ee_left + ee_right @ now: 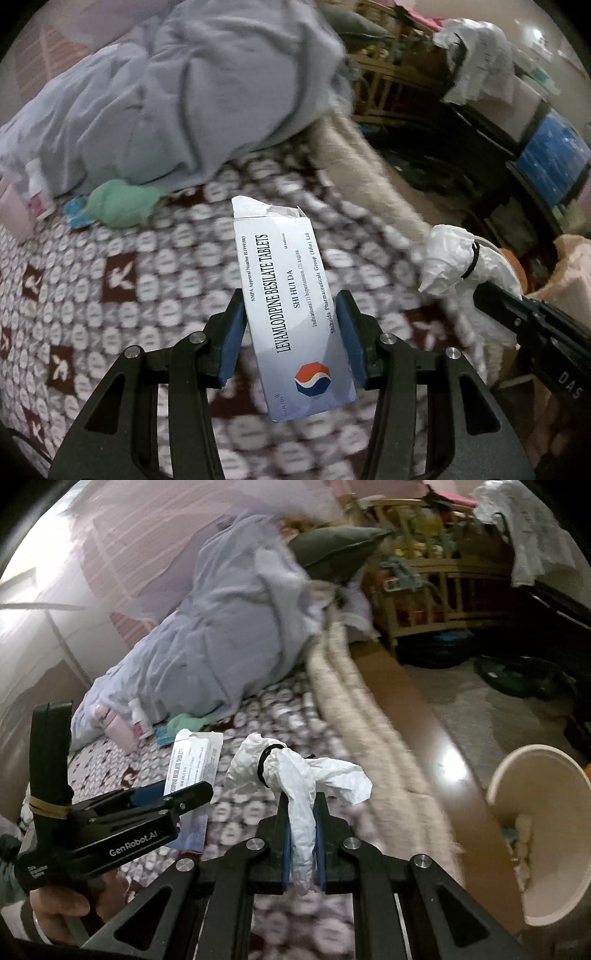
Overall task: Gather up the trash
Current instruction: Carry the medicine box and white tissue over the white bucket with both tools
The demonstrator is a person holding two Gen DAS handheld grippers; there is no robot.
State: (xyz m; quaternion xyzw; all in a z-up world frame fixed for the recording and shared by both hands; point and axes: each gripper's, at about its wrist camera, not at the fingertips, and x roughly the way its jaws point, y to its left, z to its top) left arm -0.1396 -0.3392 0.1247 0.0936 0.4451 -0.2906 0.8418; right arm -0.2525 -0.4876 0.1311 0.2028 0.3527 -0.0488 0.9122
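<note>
My left gripper (291, 306) is shut on a white tablet box (291, 302) with a torn top flap, held above the patterned bedspread (110, 295). The box also shows in the right wrist view (194, 764), with the left gripper (173, 794) around it. My right gripper (302, 805) is shut on a crumpled white tissue wad (295, 775) bound by a black hair band; it also shows in the left wrist view (450, 258). A beige waste bin (535, 834) stands on the floor at the right, with white scraps inside.
A grey-blue duvet (184, 92) is heaped at the back of the bed. A green cloth (118, 203), a blue wrapper (75, 212), a pink box (120, 729) and a small white bottle (138, 716) lie beside it. A wooden shelf unit (424, 583) stands beyond the bed.
</note>
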